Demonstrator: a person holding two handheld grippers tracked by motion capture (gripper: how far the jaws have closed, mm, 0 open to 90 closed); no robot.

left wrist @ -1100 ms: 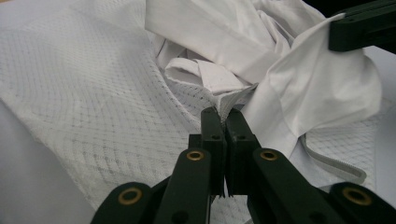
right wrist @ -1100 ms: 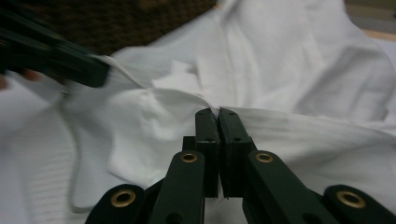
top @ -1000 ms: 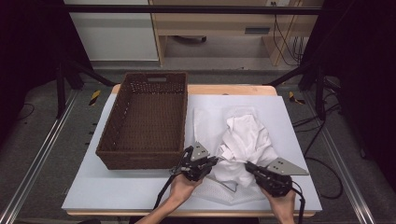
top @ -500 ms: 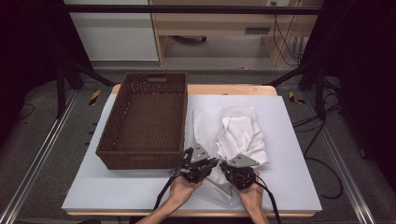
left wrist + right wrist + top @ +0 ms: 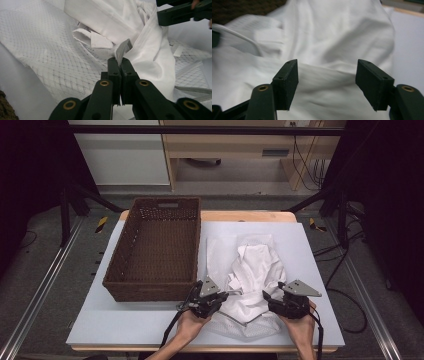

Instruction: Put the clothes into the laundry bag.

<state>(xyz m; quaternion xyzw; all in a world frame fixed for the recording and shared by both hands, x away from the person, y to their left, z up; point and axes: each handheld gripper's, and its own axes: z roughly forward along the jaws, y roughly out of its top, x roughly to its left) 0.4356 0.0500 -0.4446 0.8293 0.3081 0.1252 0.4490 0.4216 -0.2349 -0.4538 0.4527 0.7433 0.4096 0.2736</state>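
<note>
My left gripper [image 5: 226, 296] is clamped on a grey strap [image 5: 123, 50] of the white garment [image 5: 257, 270], which lies crumpled on the white table [image 5: 150, 320], at three o'clock from the wicker basket [image 5: 155, 250]. My right gripper [image 5: 327, 82], its jaws just opened wide, hovers over the cloth with nothing pinched between them.

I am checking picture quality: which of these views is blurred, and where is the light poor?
Right gripper view: the white garment is smeared by motion, worst at the left. Left gripper view: sharp around the grey strap. High view: the table is evenly lit, the surroundings dark.
</note>
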